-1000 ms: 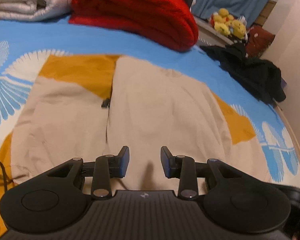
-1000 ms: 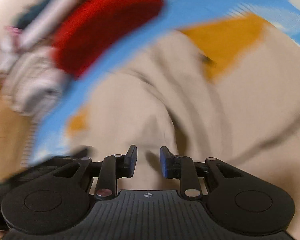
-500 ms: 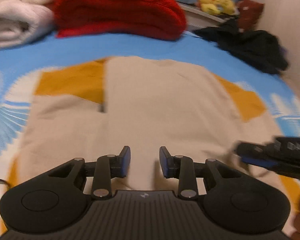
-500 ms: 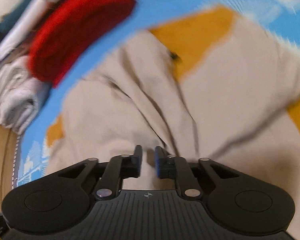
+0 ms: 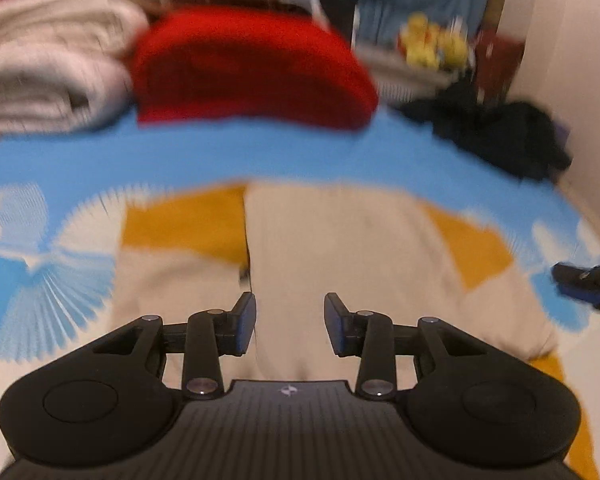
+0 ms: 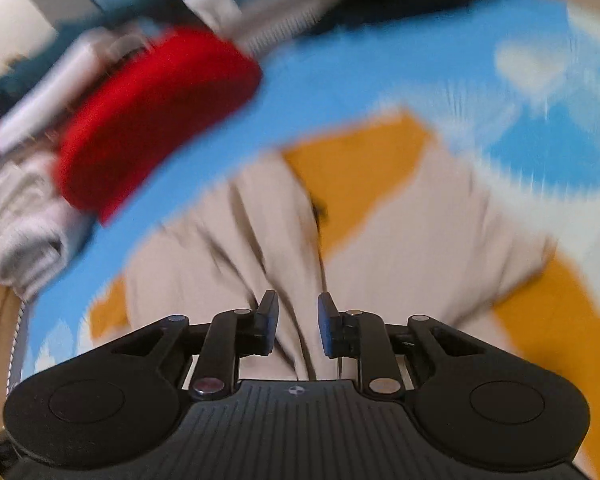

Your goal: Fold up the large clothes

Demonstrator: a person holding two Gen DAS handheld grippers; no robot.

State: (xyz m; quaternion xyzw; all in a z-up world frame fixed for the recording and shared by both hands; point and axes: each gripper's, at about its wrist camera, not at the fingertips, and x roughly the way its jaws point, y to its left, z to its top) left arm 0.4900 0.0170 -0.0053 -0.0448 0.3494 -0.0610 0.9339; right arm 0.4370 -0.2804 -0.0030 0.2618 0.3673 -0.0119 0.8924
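The left gripper (image 5: 290, 322) is nearest in its own view. Its jaws have just been opening a bit more, and there is a clear gap with nothing between them, so it is open. The beige garment (image 5: 332, 264) shows through the gap, lower down.

The right gripper (image 6: 298, 326) has a smaller gap. Its jaws have just been closing a little, but they hold nothing and are still open. In the left view its blue tips poke in at the right edge of the picture.

The beige garment (image 6: 400, 248) lies spread out flat on the near part of the bed, under both grippers. A dark seam runs up its middle, and there are some soft wrinkles on it. A small dark bit sits by the seam; I cannot tell what it is.

The bed cover (image 5: 204, 156) under it is blue with yellow patches and white fan shapes.

At the far edge of the bed lies a folded red blanket (image 5: 252, 68). Just beside it, toward the far left corner, is a pile of folded cream bedding (image 5: 48, 76). Toward the far right corner lies a heap of black clothes (image 5: 512, 136). Behind that sit yellow plush toys (image 5: 432, 44), all blurry.
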